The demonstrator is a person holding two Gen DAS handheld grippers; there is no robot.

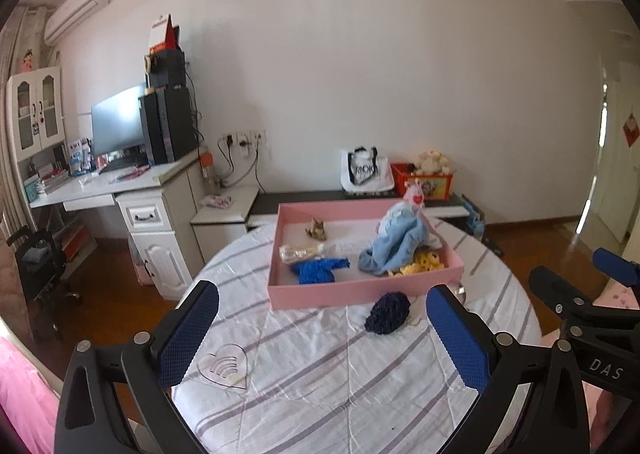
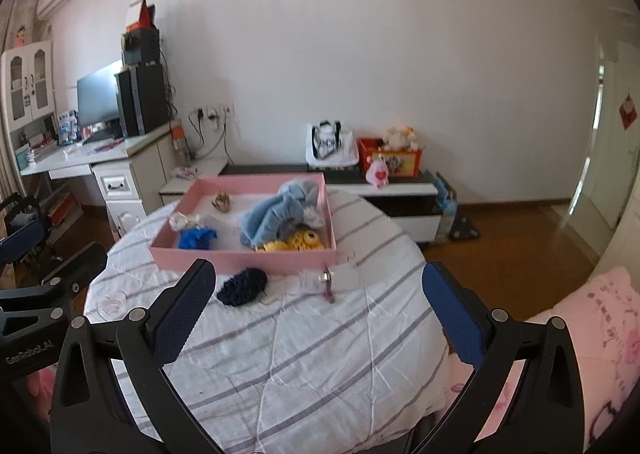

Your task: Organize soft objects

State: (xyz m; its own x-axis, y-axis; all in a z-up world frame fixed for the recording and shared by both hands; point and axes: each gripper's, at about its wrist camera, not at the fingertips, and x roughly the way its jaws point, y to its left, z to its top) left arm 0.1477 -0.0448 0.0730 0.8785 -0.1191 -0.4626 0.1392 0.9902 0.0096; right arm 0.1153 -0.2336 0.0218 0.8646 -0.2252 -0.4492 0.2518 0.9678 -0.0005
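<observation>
A pink tray [image 1: 352, 294] [image 2: 240, 258] stands on a round table with a striped cloth [image 1: 320, 370]. In it lie a light blue plush [image 1: 394, 246] [image 2: 280, 213], a yellow plush [image 1: 422, 264] [image 2: 298, 241], a bright blue knitted piece [image 1: 318, 270] [image 2: 196, 238], a small brown toy [image 1: 316, 230] and a clear bag [image 1: 298, 252]. A dark navy knitted piece [image 1: 388, 312] [image 2: 242, 286] rests on the cloth just in front of the tray. My left gripper [image 1: 322, 290] and right gripper [image 2: 318, 266] both hover open and empty short of it.
A small clear packet with a pink clip [image 2: 328, 281] lies right of the navy piece. Behind the table runs a low cabinet [image 2: 400, 189] with a bag, a red toy box and a pink doll. A desk [image 1: 120, 185] stands left, pink bedding [image 2: 592, 326] right.
</observation>
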